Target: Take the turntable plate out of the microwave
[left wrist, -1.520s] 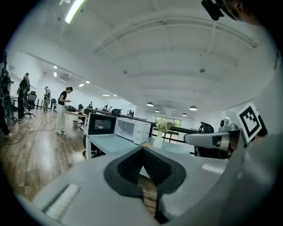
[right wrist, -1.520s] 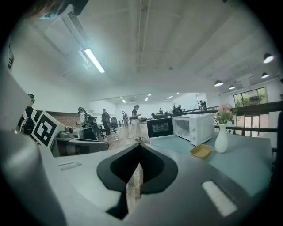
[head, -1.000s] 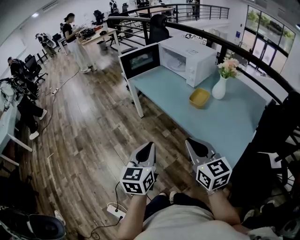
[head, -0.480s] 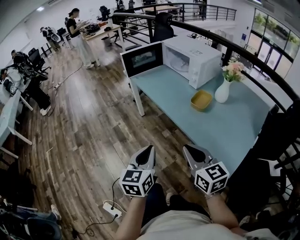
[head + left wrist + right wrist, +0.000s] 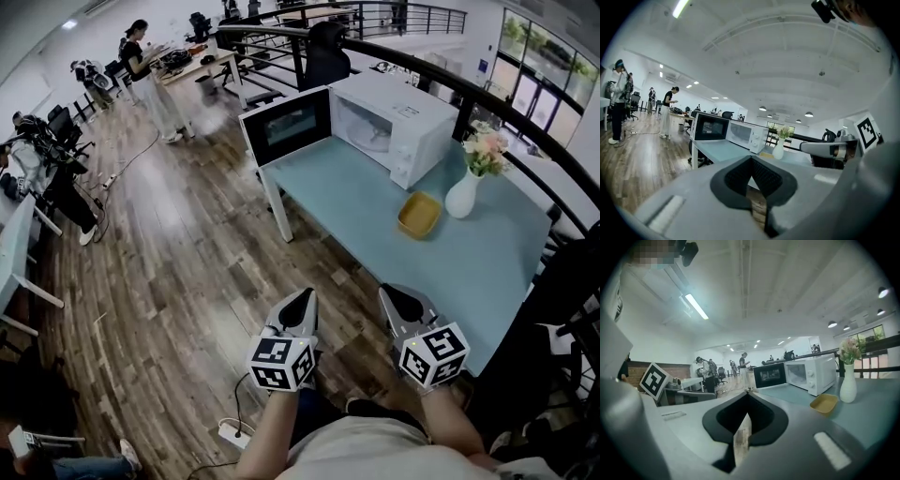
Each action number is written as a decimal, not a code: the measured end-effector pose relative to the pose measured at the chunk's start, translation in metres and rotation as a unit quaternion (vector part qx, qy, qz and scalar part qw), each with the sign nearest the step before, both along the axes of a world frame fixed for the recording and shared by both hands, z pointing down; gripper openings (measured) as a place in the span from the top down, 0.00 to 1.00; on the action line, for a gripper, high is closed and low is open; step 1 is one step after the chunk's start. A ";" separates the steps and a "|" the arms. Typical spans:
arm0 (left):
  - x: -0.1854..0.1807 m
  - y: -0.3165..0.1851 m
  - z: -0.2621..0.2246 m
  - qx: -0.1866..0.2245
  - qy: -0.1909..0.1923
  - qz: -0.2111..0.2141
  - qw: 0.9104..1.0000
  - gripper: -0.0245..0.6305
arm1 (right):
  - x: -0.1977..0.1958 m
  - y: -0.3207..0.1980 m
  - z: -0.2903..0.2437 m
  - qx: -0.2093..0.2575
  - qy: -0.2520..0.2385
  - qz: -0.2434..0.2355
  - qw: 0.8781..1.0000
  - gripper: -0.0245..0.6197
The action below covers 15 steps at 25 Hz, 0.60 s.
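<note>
A white microwave [image 5: 405,114] stands at the far end of a light blue table [image 5: 366,211], with its dark door [image 5: 286,125] swung open to the left. Inside the cavity a pale turntable plate [image 5: 372,141] shows faintly. Both grippers hang over the wooden floor, short of the table's near corner and far from the microwave. The left gripper [image 5: 306,293] is shut and holds nothing. The right gripper [image 5: 393,292] is also shut and empty. The microwave [image 5: 749,134] lies straight ahead in the left gripper view, and in the right gripper view the microwave [image 5: 811,373] is ahead to the right.
A yellow dish [image 5: 418,215] and a white vase of flowers [image 5: 466,194] sit on the table right of the microwave. A black railing [image 5: 487,98] runs behind the table. A power strip [image 5: 234,433] lies on the floor by my feet. People stand at desks far left.
The view has shifted toward the table, so the microwave looks nearer. Both grippers have moved forward and slightly down together. Their jaws remain shut.
</note>
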<state>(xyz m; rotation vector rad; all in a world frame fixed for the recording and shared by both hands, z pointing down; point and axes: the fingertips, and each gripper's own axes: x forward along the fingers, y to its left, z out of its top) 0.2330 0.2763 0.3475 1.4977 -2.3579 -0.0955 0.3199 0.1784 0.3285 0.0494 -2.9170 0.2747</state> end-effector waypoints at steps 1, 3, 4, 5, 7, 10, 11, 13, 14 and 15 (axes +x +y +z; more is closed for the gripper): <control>-0.014 -0.002 0.000 0.001 0.002 0.005 1.000 0.96 | -0.013 -0.003 0.000 0.000 0.003 0.004 1.000 0.93; -0.042 -0.008 -0.002 0.005 0.008 0.016 1.000 0.96 | -0.042 -0.005 -0.002 -0.001 0.010 0.002 1.000 0.93; -0.057 -0.010 -0.003 0.006 0.009 0.020 1.000 0.96 | -0.057 -0.005 -0.004 0.000 0.010 -0.001 1.000 0.93; -0.073 -0.011 -0.005 0.007 0.008 0.023 1.000 0.96 | -0.073 -0.004 -0.006 0.001 0.008 -0.002 1.000 0.93; -0.103 -0.012 -0.009 0.007 0.005 0.031 0.999 0.96 | -0.101 -0.003 -0.011 0.004 0.003 0.006 1.000 0.93; -0.139 -0.011 -0.016 0.011 0.004 0.047 0.999 0.96 | -0.133 0.000 -0.014 0.002 -0.001 0.025 1.000 0.93; -0.150 -0.011 -0.017 0.013 0.005 0.051 0.999 0.96 | -0.143 0.002 -0.015 0.001 -0.003 0.031 1.000 0.93; -0.170 -0.010 -0.020 0.019 0.011 0.060 0.998 0.96 | -0.161 0.004 -0.018 0.000 -0.006 0.041 0.999 0.93; -0.178 -0.010 -0.020 0.023 0.013 0.065 0.998 0.96 | -0.169 0.005 -0.019 0.000 -0.008 0.044 0.999 0.93; -0.186 -0.010 -0.021 0.025 0.014 0.068 0.997 0.96 | -0.177 0.006 -0.021 0.001 -0.010 0.047 0.999 0.93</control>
